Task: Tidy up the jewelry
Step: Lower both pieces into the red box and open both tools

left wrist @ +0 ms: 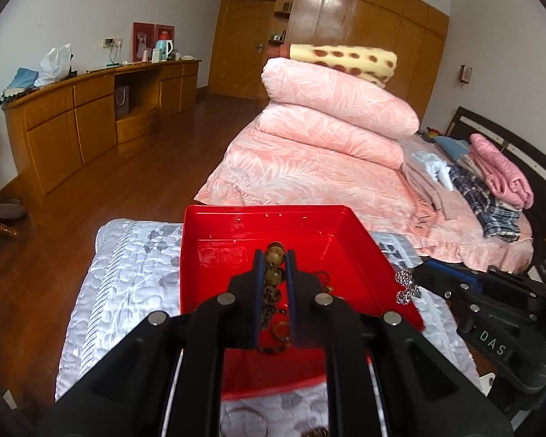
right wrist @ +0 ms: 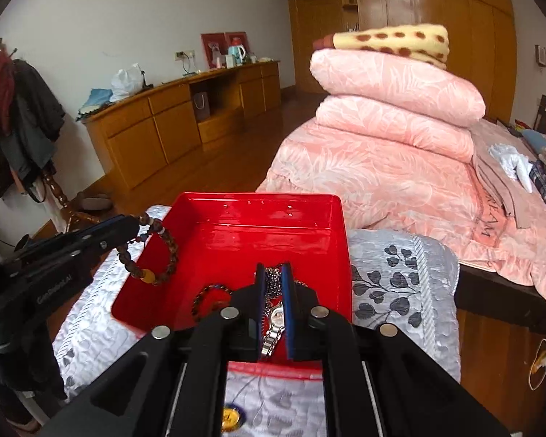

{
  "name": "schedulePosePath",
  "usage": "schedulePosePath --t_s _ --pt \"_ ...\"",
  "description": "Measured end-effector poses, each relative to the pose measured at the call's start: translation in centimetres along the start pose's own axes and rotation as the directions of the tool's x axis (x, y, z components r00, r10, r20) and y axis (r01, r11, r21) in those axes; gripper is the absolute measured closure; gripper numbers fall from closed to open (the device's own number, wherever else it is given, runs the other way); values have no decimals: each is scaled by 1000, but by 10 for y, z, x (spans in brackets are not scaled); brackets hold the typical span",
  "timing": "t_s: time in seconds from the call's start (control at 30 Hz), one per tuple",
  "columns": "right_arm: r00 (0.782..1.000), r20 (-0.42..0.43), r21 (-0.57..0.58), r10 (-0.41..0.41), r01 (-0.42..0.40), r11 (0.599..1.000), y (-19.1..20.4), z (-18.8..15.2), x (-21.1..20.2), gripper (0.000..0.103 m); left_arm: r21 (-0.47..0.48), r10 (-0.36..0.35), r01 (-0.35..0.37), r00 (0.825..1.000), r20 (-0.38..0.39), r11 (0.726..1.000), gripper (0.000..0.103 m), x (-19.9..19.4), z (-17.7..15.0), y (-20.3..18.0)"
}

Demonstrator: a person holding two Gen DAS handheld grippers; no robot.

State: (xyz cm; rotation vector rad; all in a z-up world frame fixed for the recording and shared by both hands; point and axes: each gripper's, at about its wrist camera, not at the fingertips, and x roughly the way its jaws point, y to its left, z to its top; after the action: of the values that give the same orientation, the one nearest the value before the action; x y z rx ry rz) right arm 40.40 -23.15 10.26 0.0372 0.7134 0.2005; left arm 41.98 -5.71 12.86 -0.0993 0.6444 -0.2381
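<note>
Left gripper (left wrist: 275, 255): clamps beaded bracelet (right wrist: 153, 251) | Right gripper (right wrist: 273, 273): clamps silver chain (left wrist: 406, 286) | Both over red tray (right wrist: 236, 233)

tray (right wrist: 340, 240): glossy red, inside + out
cloth under tray (right wrist: 400, 273): silver-white quilted, grey leaf/heart print
bead bracelet (right wrist: 163, 251): mottled brown beads, one amber-yellow
chain (left wrist: 406, 286): silver metal
watch (right wrist: 275, 327): silver band, pale dial
left gripper (left wrist: 275, 255): black body, blue pads
right gripper (right wrist: 273, 271): same, black w/ blue pads
quilts (left wrist: 331, 116): pink, white feather pattern
top blanket (left wrist: 349, 60): cream w/ brown dots
cabinets (left wrist: 91, 116): orange-brown wood
floor (left wrist: 127, 182): dark red-brown wood
walls (left wrist: 91, 3): white
</note>
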Motion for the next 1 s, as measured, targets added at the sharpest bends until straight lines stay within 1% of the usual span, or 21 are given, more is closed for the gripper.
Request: schedulePosePath --t_s 0.07,0.17,0.33,0.47,0.73,0.77,0.8,0.87,0.9,0.93,0.97,1.0 --pt "1000 -23 -2 -6 6 1000 -1 1 13 94 7 16 -16 1000 -15 1000 93 15 2 -2" --pt "999 -48 0 -3 3 1000 -2 0 31 94 4 21 -21 999 -47 1000 93 35 1 1" --pt "997 -78 12 -1 2 1000 -6 -3 52 94 6 44 -43 996 -81 999 93 62 -4 4" --pt "996 -93 12 -12 13 1000 -7 -4 62 94 8 67 -66 993 -97 998 93 74 -7 9" --pt "993 -115 24 -23 26 999 -9 -3 76 94 17 91 -89 988 -125 996 93 89 -10 14" --pt "993 -111 21 -32 34 999 -9 -2 76 88 19 95 -93 986 -134 995 93 91 -11 15" --pt "993 -107 15 -40 42 999 -9 -2 76 75 19 98 -96 985 -143 995 92 93 -12 15" --pt "994 -91 14 -52 54 998 -10 -3 74 62 12 93 -92 983 -157 996 80 95 -13 17" --pt "995 -87 17 -54 55 998 -11 -3 72 61 10 92 -92 984 -153 996 68 94 -13 17" --pt "996 -80 22 -48 50 999 -12 -2 69 61 12 96 -95 985 -146 995 63 93 -13 18" --pt "996 -74 27 -44 46 999 -13 -1 67 61 16 100 -99 985 -141 995 63 91 -13 18" --pt "997 -63 33 -42 44 998 -14 0 62 57 17 96 -94 986 -134 995 63 87 -11 17"
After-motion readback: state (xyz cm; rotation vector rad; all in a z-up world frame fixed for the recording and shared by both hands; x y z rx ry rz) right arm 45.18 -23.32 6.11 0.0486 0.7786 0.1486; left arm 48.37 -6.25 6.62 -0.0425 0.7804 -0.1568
